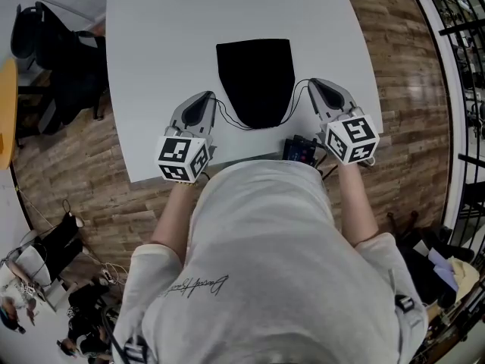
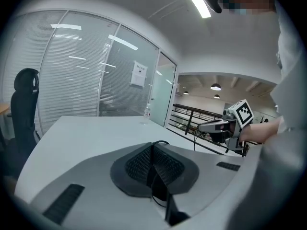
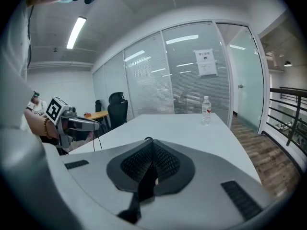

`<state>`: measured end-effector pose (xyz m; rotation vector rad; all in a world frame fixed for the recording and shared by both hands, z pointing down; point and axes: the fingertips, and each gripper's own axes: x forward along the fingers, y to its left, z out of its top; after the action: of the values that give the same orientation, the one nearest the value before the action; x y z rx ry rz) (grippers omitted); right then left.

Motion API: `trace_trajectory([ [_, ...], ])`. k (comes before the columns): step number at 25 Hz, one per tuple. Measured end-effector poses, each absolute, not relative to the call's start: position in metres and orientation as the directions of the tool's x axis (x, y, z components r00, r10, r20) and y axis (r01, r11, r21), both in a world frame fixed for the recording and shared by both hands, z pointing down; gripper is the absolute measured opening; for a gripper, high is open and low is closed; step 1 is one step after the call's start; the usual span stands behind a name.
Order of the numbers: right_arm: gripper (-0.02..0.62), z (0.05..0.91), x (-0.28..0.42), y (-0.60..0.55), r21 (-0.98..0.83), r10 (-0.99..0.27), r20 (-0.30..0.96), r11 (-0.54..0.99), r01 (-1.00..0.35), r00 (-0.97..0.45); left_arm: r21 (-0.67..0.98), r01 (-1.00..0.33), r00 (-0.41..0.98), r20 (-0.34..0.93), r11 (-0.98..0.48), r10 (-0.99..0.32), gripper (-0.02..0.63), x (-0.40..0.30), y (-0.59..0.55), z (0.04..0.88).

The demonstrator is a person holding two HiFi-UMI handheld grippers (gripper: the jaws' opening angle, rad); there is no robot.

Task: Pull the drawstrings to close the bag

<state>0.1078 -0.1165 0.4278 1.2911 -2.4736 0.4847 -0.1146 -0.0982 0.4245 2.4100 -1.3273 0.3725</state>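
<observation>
Black bag (image 1: 255, 82) lies before shirt (image 1: 288, 249) bearing illegible script (image 1: 197, 285).

The bag (image 1: 255, 82) lies on the table (image 1: 151, 44), between your left gripper (image 1: 208, 97) and right gripper (image 1: 312, 84), slightly ahead of their tips. The left drawstring (image 1: 227, 118) and right drawstring (image 1: 294, 105) run from those tips inward to the bag's near end. A small device (image 1: 301, 150) lies just inside your right gripper. A bottle (image 3: 206, 110) stands far ahead, and a chair (image 1: 38, 36) sits off to the left.

Illegibly small print on the wall notice (image 3: 205, 63); dark device (image 1: 301, 151) partly behind the person's shirt (image 1: 273, 264).
</observation>
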Motion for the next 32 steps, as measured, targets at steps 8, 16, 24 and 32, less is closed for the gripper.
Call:
trace_trajectory([
  [8, 0.025, 0.412, 0.070, -0.108, -0.175, -0.683, 0.391, 0.603, -0.778, -0.617, 0.226, -0.840, 0.543, 0.338, -0.494, -0.769, 0.014, -0.096, -0.092, 0.403],
  [16, 0.025, 0.394, 0.052, -0.108, -0.197, -0.659, 0.364, 0.636, -0.746, -0.658, 0.191, -0.857, 0.515, 0.332, -0.478, -0.790, 0.014, -0.099, -0.097, 0.383],
  [24, 0.025, 0.387, 0.049, -0.106, -0.197, -0.654, 0.347, 0.650, -0.734, -0.672, 0.173, -0.843, 0.538, 0.328, -0.510, -0.777, 0.014, -0.091, -0.097, 0.378],
  [32, 0.025, 0.394, 0.045, -0.103, -0.222, -0.643, 0.352, 0.649, -0.728, -0.680, 0.172, -0.840, 0.541, 0.336, -0.515, -0.771, 0.014, -0.090, -0.096, 0.383],
])
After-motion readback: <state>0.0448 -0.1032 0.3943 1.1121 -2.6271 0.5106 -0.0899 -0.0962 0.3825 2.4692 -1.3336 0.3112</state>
